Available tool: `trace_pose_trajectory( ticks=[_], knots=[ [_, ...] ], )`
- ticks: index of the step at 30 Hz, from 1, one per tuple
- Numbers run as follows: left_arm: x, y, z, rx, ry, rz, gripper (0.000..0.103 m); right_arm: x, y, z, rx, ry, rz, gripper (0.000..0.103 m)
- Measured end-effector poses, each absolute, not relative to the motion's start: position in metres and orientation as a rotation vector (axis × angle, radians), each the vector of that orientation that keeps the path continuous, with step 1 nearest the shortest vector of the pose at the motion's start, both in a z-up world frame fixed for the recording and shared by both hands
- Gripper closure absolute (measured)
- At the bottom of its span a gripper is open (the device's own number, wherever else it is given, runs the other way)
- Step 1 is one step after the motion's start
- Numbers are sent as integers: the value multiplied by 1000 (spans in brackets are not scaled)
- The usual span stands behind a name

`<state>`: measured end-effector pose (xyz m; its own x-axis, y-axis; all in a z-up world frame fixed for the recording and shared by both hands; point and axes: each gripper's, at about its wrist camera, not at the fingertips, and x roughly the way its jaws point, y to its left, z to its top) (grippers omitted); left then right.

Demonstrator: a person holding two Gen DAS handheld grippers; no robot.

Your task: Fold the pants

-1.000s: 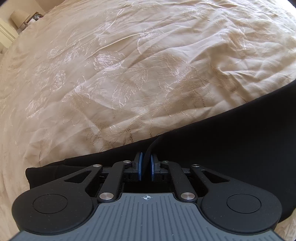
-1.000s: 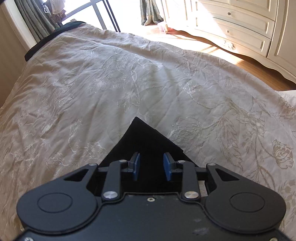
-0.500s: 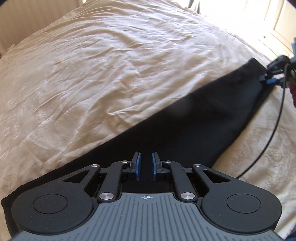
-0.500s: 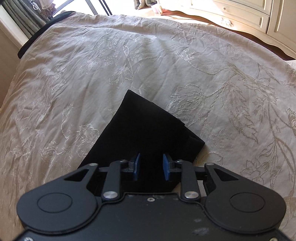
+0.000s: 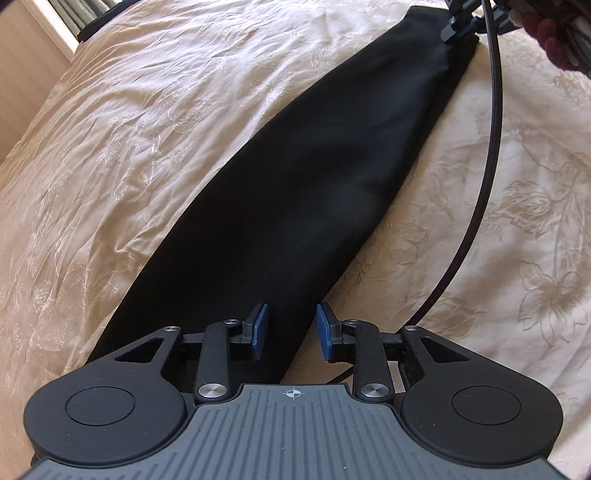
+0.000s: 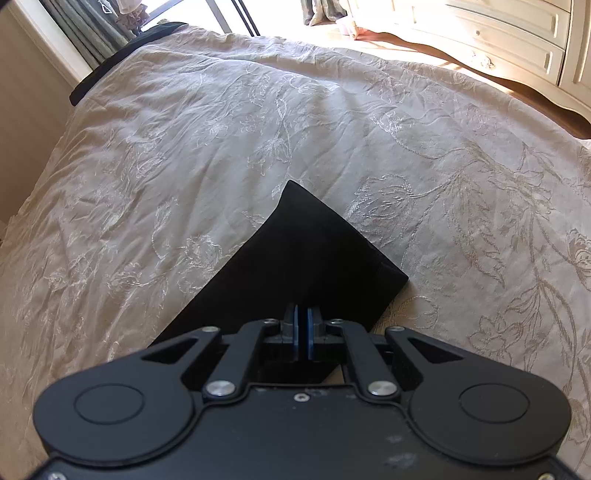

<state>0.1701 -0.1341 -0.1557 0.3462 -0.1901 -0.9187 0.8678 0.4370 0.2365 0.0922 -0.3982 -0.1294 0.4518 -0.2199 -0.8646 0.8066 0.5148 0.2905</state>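
Observation:
Black pants (image 5: 303, 192) lie stretched flat along the cream bedspread (image 5: 129, 129), narrowing toward the far end. My left gripper (image 5: 290, 326) is open, its blue pads apart over the near end of the pants. The right gripper shows in the left wrist view (image 5: 460, 26) at the far leg end. In the right wrist view my right gripper (image 6: 303, 332) is shut, its blue pads pressed together at the edge of the pants' leg end (image 6: 306, 258). Whether cloth sits between the pads is hidden.
A black cable (image 5: 487, 155) arcs over the bedspread right of the pants. A cream dresser (image 6: 517, 40) and wooden floor lie beyond the bed's far edge. A dark cloth (image 6: 122, 55) and curtains sit at the far left corner by the window.
My left gripper swung round to look along the pants and opened wider. My right gripper closed its pads at the leg end.

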Motion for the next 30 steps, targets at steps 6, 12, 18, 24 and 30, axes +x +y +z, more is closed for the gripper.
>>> trace_pose_trajectory(
  ticks=[6,12,18,24,30],
  knots=[
    [181,-123,-140,761,974,-805,98,90,-399,-122,798,883,-710,97],
    [183,-114,-117,663,977,-774,98,82,-397,-101,788,882,-693,96],
    [182,-131,-150,725,1033,-743,98,84,-409,-136,811,951,-706,95],
    [177,-129,-149,709,1061,-708,95,93,-411,-133,695,1004,-641,93],
    [173,-130,-129,694,1018,-655,94,76,-407,-106,607,932,-732,77]
  ],
)
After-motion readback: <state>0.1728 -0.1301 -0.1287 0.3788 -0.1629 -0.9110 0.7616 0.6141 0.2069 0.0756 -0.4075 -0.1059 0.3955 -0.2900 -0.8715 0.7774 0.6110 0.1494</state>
